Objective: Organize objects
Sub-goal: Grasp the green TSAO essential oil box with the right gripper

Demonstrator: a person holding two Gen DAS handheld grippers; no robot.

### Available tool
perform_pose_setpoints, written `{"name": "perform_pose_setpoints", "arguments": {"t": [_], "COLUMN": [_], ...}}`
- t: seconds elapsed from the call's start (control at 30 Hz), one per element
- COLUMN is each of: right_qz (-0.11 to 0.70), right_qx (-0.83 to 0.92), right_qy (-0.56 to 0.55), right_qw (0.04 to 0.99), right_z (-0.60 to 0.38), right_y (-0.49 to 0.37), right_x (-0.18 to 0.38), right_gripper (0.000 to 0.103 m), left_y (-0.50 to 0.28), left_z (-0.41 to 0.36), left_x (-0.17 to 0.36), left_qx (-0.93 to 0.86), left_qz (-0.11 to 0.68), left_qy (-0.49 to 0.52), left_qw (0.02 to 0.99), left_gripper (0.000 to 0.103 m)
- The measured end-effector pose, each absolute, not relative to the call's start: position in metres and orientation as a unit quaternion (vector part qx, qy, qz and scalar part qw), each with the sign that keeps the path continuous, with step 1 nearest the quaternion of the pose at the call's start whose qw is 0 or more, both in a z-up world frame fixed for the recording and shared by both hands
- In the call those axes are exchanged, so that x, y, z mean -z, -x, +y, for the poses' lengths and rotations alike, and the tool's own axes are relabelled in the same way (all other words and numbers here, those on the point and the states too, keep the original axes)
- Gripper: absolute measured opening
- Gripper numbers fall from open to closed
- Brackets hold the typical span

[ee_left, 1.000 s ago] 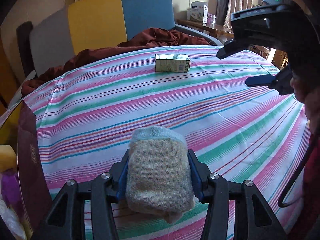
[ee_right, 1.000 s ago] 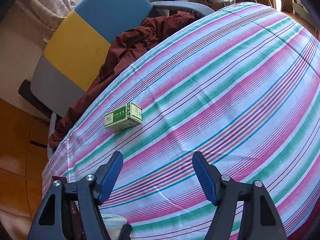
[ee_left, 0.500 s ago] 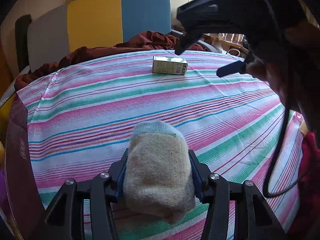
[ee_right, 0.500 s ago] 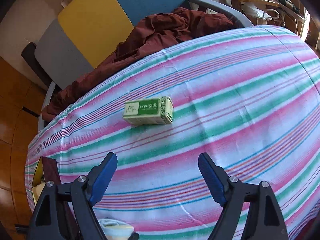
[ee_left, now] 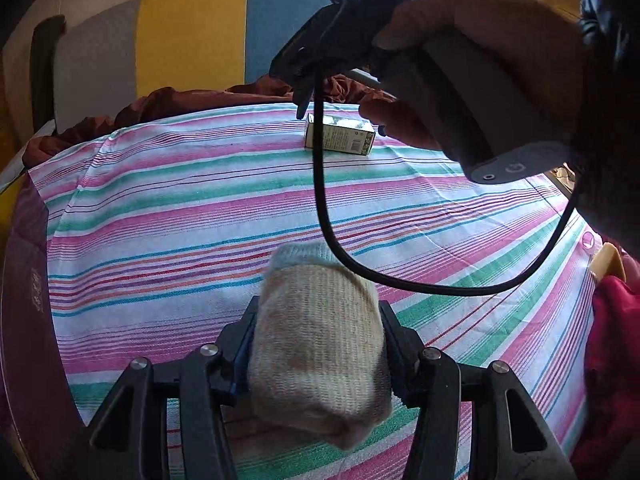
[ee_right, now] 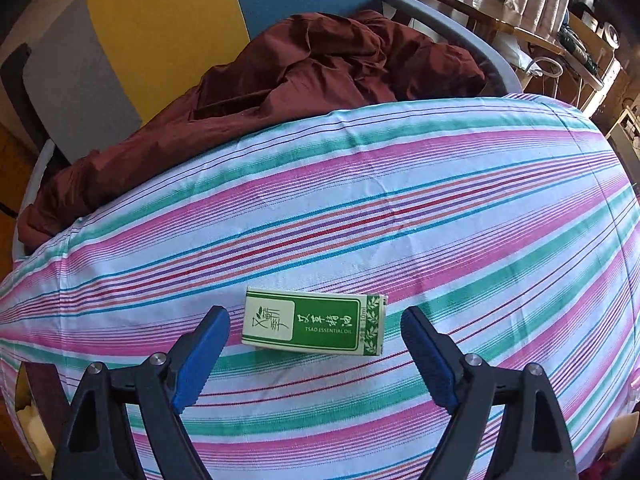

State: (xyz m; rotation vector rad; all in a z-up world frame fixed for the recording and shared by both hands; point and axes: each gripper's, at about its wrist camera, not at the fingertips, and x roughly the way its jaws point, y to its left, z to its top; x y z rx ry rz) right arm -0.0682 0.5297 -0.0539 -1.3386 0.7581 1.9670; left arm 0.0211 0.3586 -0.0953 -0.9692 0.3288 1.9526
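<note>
My left tongs (ee_left: pixel 316 344) were clamped on the rolled beige knitted sock (ee_left: pixel 316 352), both pads pressing its sides, the bundle held over the near edge of the pink, green and white striped tablecloth (ee_left: pixel 200 208). My right tongs (ee_right: pixel 314 352) stood wide apart, their jaws having just been opening, with the small green and cream essential-oil carton (ee_right: pixel 314 326) lying flat on the table between the blue pads (ee_right: pixel 200 360), neither pad touching it. Only the left camera showed the hand (ee_left: pixel 472 60) gripping the right handle and its black cable (ee_left: pixel 324 200) looping down. Only the right camera showed the carton's printed top and the crumpled maroon cloth (ee_right: pixel 304 72) on the chair.
</note>
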Motion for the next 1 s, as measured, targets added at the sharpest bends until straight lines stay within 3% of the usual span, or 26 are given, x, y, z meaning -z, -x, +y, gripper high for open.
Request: {"name": "perform_pose_setpoints", "arguments": {"t": [0.1, 0.17, 0.43, 0.67, 1.0], "right_qz": [0.288, 0.299, 0.278, 0.286, 0.257], "right_qx": [-0.74, -0.739, -0.746, -0.753, -0.772], "right_qy": [0.514, 0.516, 0.538, 0.513, 0.504], "right_qw": [0.324, 0.314, 0.275, 0.297, 0.289], "right_z": [0.535, 0.538, 0.511, 0.482, 0.485], "right_y": [0.073, 0.07, -0.008, -0.089, -0.083], "right_x": [0.062, 0.067, 0.07, 0.071, 0.071], "right_gripper": [0.089, 0.074, 0.075, 0.075, 0.074], "left_y": [-0.021, -0.021, -0.022, -0.024, -0.03], "left_z": [0.357, 0.357, 0.358, 0.361, 0.362], "left_x": [0.095, 0.095, 0.096, 0.096, 0.095], "left_qx": [-0.79, -0.79, -0.792, -0.795, -0.8], "left_qz": [0.133, 0.133, 0.139, 0.152, 0.17], "left_qy": [0.392, 0.391, 0.388, 0.383, 0.375], "left_qw": [0.452, 0.452, 0.45, 0.445, 0.435], "left_gripper": [0.056, 0.056, 0.056, 0.057, 0.053]}}
